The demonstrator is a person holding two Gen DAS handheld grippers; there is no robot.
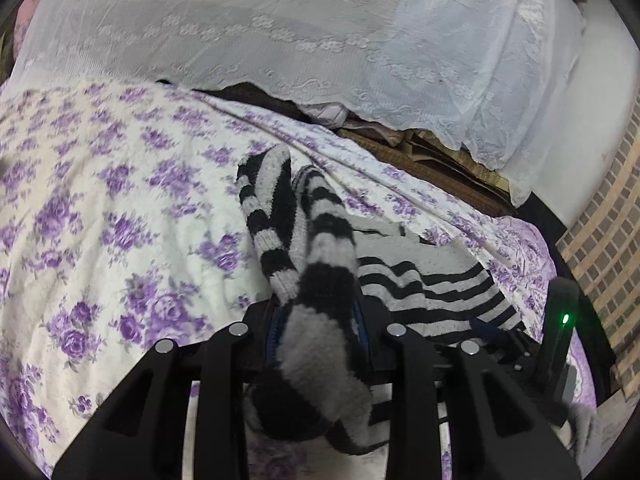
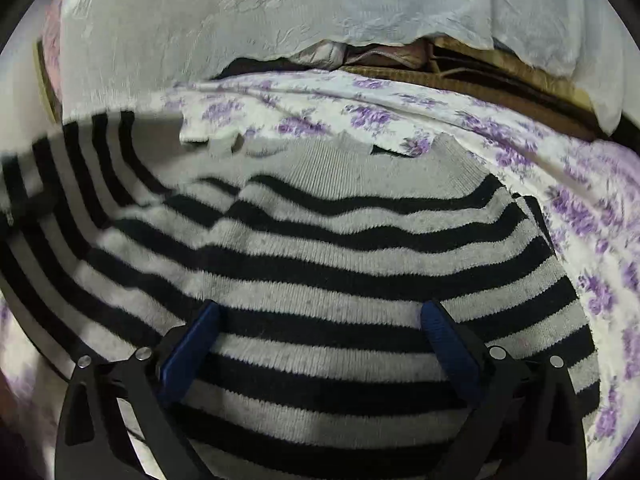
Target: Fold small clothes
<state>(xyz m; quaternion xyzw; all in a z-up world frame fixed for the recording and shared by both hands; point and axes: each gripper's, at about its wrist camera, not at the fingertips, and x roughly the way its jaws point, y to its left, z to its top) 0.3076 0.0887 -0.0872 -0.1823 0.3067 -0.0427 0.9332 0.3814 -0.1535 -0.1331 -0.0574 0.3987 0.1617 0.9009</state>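
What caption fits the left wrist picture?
Left gripper pinches a striped sleeve above the flowered bedspread.

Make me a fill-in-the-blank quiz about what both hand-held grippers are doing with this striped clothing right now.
1. The left hand-held gripper is shut on the fuzzy striped ____.
2. The right hand-held gripper hovers with its jaws ____ over the striped sweater.
3. The bedsheet under the clothes is printed with ____ flowers.
4. The sweater's stripes are grey and ____.

Missing words: sleeve; open; purple; black

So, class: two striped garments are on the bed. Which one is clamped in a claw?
The fuzzy wide-striped sleeve, gripped by the left claw. The thin-striped sweater lies flat under the open right claw.
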